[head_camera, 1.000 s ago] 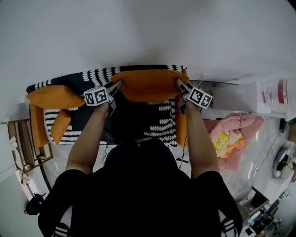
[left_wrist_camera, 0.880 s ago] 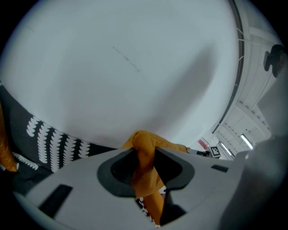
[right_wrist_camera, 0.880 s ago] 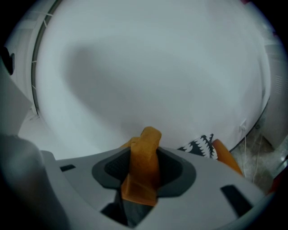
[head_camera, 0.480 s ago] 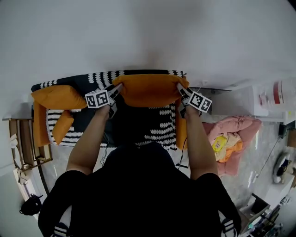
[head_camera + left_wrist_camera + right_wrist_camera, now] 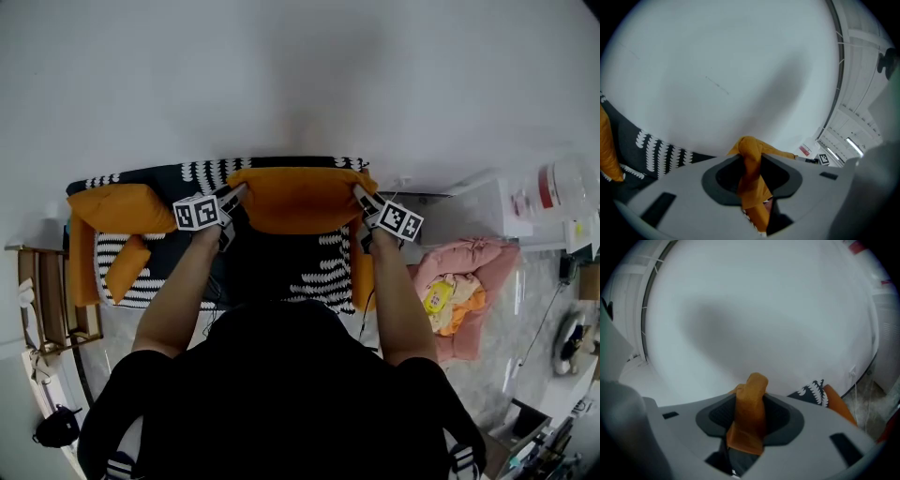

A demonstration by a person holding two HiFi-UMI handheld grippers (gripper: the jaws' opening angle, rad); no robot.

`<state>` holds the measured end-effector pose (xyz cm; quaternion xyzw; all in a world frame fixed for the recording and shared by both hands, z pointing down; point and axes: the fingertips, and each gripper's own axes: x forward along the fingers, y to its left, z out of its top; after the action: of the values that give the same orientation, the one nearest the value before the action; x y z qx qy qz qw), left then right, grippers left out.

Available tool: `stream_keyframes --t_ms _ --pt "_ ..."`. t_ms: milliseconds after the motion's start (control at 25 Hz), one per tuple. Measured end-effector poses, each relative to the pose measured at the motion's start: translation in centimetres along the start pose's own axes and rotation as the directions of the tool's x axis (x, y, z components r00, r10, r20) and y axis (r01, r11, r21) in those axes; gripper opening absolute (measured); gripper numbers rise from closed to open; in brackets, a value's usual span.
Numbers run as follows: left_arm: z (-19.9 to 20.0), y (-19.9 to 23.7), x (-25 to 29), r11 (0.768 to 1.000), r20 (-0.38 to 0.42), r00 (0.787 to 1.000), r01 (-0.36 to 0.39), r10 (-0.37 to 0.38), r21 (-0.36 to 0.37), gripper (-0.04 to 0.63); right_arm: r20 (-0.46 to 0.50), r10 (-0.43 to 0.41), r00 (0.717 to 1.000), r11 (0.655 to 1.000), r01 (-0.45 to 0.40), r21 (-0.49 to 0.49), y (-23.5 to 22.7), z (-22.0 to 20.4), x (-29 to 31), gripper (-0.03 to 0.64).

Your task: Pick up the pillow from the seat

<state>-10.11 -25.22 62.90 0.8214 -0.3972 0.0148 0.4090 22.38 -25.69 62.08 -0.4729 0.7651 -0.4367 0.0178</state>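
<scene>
An orange pillow hangs lifted above the black-and-white patterned seat, stretched between my two grippers. My left gripper is shut on the pillow's left corner; in the left gripper view a fold of orange fabric is pinched between the grey pads. My right gripper is shut on the right corner, and the right gripper view has the orange corner clamped between its pads. Both grippers point at the white wall.
Two more orange cushions lie at the sofa's left end, with a smaller one below. A pink bundle of bedding lies on the floor to the right. A wooden side table stands at the left.
Both grippers have risen together with the pillow, which now hangs higher above the seat. The head view has shifted, so the sofa sits lower in the picture.
</scene>
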Motion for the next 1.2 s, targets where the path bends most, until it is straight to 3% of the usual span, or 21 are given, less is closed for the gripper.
stream_keyframes --t_ms 760,1200 --pt "3.1 -7.3 -4.7 0.995 0.055 0.993 0.104 -0.104 0.008 0.114 0.058 0.065 0.996 0.991 -0.058 -0.118 6.5 2.8 -6.8 0.163" --pt "4.2 -8.8 -6.7 0.992 0.082 0.991 0.100 -0.107 0.082 0.109 0.065 0.105 0.992 0.982 -0.093 -0.167 9.1 3.5 -9.0 0.163"
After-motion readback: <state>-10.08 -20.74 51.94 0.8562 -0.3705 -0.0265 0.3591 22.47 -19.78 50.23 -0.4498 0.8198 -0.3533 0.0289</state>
